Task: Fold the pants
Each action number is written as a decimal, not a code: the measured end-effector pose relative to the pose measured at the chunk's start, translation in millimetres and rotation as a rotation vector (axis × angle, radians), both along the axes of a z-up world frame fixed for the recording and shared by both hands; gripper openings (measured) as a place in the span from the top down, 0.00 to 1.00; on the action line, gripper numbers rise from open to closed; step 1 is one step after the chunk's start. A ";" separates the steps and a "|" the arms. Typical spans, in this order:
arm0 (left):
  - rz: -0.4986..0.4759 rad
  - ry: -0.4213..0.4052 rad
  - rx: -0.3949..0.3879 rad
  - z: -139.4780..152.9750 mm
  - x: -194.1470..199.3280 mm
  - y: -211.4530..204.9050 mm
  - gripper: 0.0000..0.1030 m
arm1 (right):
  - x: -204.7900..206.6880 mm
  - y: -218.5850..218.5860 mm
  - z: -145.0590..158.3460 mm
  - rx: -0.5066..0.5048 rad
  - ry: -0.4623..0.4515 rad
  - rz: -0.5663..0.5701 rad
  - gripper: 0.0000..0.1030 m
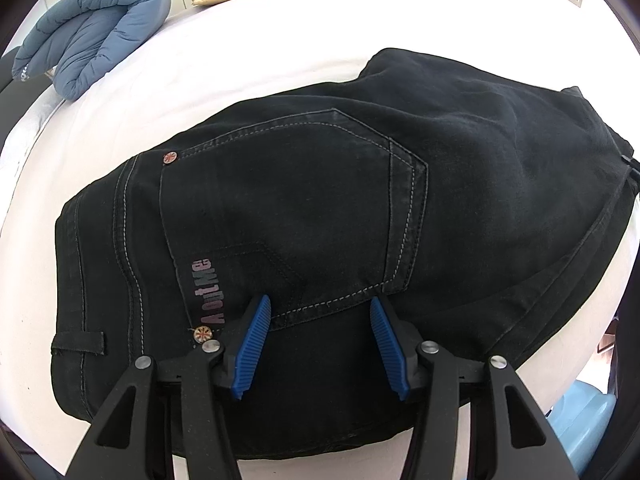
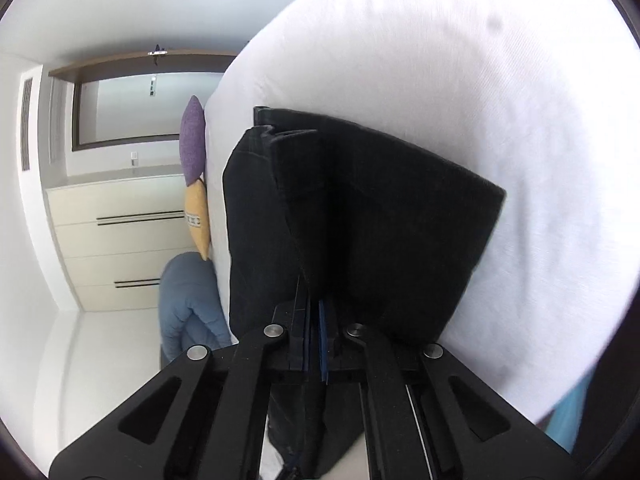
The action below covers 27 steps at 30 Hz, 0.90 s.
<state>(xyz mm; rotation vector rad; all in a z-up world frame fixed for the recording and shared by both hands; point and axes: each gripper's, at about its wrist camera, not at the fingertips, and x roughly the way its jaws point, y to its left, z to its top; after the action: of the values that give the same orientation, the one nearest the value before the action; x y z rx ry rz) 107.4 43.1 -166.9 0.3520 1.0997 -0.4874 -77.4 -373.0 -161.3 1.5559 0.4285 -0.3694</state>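
Two tongs share the work: the left tongs [image 1: 320, 344] hover spread wide just above the black jeans [image 1: 320, 200], likely to press them flat on the bed [image 1: 240, 60], while the right tongs [image 2: 316, 336] pinch a folded denim edge ahead, carrying it over.

The black denim pants [image 2: 360, 208] hide the blue pad tips of the right tool [image 2: 316, 308], and dark cloth fills the space between them. A pale blue plastic object [image 1: 576, 424] is cut off at the left view's lower right edge; what it is cannot be told.
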 end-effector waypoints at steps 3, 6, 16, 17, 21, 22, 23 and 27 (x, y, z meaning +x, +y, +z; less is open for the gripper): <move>-0.020 0.010 0.011 1.2 3.7 -1.9 0.46 | -20.7 9.8 20.3 -0.026 0.029 -0.009 0.99; -0.034 0.019 0.016 2.4 7.3 -3.5 0.46 | -42.5 14.9 32.4 -0.050 0.071 -0.034 0.99; -0.038 0.022 0.013 3.2 10.1 -6.0 0.46 | -93.5 2.2 26.8 0.001 0.111 -0.152 0.94; -0.037 0.020 0.012 3.0 10.2 -5.8 0.46 | -104.1 -1.1 30.7 0.010 0.121 -0.174 0.93; -0.042 0.018 0.013 2.2 8.6 -4.2 0.46 | -122.9 -27.4 92.3 -0.242 0.211 -0.140 0.91; -0.042 0.019 0.014 1.7 8.4 -3.9 0.46 | -113.7 -33.8 106.2 -0.288 0.197 -0.062 0.90; -0.044 0.021 0.016 1.5 8.9 -3.8 0.46 | -97.0 -41.6 120.4 -0.332 0.177 0.050 0.90; -0.038 0.028 0.024 1.8 10.3 -5.2 0.45 | -24.2 -55.9 151.0 -0.523 0.163 0.416 0.90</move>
<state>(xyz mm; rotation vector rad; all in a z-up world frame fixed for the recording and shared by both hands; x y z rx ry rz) 117.7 37.9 -165.1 0.3885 1.1283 -0.5148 -101.6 -428.9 -10.4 0.9030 0.7047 -0.2563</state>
